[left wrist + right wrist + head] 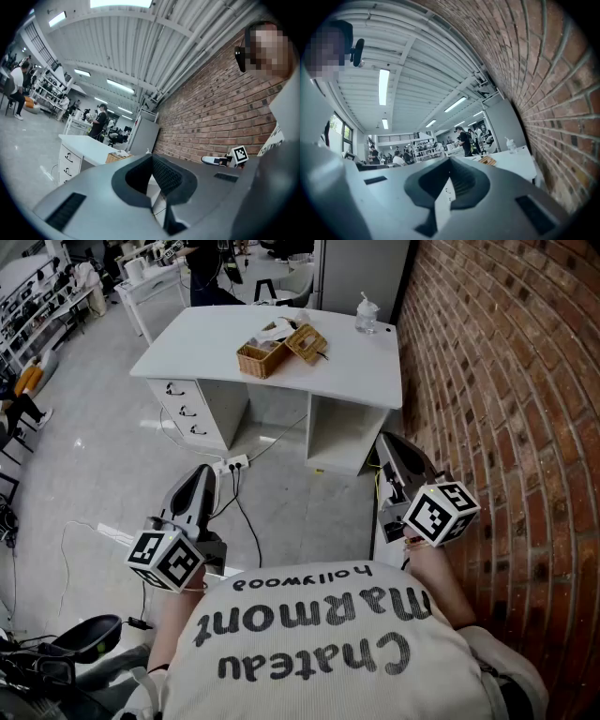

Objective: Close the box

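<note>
Both shut, empty, left tongs (201,474), right tongs (392,444)

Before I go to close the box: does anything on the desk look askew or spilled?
Only the wicker box on the white desk: its lid lies open, tilted off to one side. The bottle near the far corner stands upright; nothing looks spilled.

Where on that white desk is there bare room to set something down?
The desk is bare left of the wicker box and at its near right end, toward the brick wall. The middle is crowded with the box and its open lid. A bottle takes the far right corner.
</note>
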Motion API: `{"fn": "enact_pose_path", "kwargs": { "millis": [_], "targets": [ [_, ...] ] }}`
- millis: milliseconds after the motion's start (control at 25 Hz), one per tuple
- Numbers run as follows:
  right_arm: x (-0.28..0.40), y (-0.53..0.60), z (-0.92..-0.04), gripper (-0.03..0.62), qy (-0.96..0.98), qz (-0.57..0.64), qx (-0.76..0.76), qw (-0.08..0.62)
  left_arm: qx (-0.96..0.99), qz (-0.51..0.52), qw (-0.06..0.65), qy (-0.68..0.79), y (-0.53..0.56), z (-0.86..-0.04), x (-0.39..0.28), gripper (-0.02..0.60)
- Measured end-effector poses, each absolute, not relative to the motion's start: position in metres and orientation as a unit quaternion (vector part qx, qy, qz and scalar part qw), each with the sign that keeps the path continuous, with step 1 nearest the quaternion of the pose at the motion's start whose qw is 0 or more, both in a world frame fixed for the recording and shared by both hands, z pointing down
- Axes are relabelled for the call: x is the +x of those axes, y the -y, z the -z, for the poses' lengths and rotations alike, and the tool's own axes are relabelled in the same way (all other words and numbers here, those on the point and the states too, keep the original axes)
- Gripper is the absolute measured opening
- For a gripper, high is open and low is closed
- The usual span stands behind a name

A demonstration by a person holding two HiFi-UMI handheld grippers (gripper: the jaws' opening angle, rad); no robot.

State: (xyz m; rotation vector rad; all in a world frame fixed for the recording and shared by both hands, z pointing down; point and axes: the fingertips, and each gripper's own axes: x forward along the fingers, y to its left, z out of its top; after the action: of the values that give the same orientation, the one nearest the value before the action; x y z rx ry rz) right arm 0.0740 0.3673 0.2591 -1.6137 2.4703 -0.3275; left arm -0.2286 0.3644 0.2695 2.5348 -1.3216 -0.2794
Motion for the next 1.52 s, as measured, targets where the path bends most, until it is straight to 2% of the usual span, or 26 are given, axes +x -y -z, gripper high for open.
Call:
{"fn": "enact_pose_path", "kwargs": {
  "millis": [200,520,800,1200,1360,1520],
  "targets": [
    [0.077,-0.364,-0.273,0.003,-0.825,0.117,-0.55,0.057,0.874,0.089,0.14,0.456,-0.357,-0.273,-0.227,0.002],
    [0.099,-0.316,-0.304,0.003,-0.81,0.161,-0.56,0.064,0.874,0.064,0.183,0.446,-0.307,-0.308,-0.206,0.002],
    [0.125,-0.203,-0.315,0.003,-0.813,0.203,-0.541,0.079,0.856,0.07,0.183,0.478,-0.215,-0.306,-0.19,0.002],
    [0.147,-0.04,-0.274,0.003,-0.857,0.154,-0.487,0.07,0.837,0.113,0.162,0.511,-0.085,-0.278,-0.161,0.002],
    [0.158,0.008,-0.28,0.003,-0.862,0.148,-0.481,0.058,0.829,0.11,0.149,0.527,-0.049,-0.282,-0.15,0.002],
    [0.168,0.041,-0.311,0.003,-0.862,0.165,-0.479,0.023,0.819,0.117,0.166,0.536,-0.029,-0.301,-0.144,0.002]
  ]
}}
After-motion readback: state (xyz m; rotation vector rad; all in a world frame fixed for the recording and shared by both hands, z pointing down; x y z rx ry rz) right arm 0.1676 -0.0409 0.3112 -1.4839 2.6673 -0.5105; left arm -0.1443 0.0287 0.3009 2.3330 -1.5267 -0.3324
